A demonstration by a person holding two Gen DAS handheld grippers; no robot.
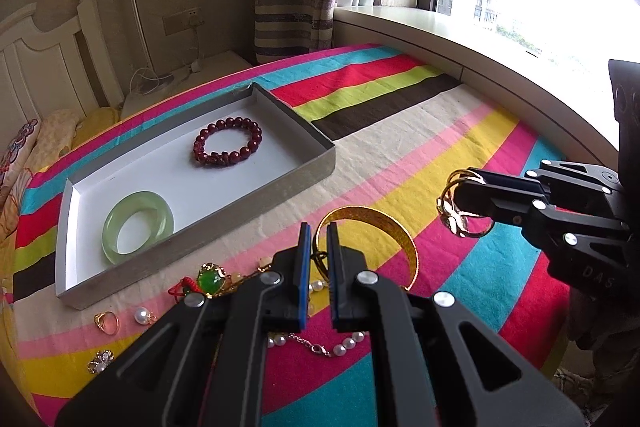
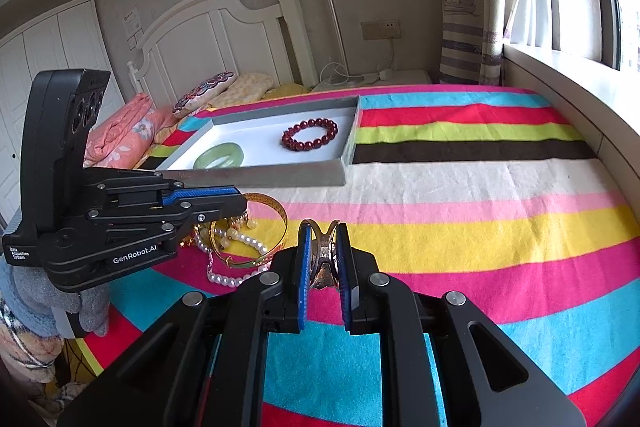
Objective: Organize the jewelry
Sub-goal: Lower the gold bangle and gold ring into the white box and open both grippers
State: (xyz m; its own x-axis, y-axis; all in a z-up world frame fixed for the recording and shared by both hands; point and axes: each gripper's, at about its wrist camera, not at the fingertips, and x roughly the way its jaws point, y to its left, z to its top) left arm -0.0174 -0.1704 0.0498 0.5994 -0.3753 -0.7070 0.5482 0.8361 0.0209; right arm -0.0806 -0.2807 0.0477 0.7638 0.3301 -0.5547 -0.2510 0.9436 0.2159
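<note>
A grey box lid with a white floor lies on the striped bedspread and holds a dark red bead bracelet and a pale green jade bangle. My right gripper is shut on a gold ornate ring, held above the spread; it also shows in the left wrist view. My left gripper hangs nearly closed and empty over the rim of a wide gold bangle. The lid lies beyond both grippers.
Loose jewelry lies by the lid's near side: a green-stone pendant on red cord, a gold ring, a pearl earring, a crystal brooch, a pearl chain. A window ledge runs on the right, pillows on the left.
</note>
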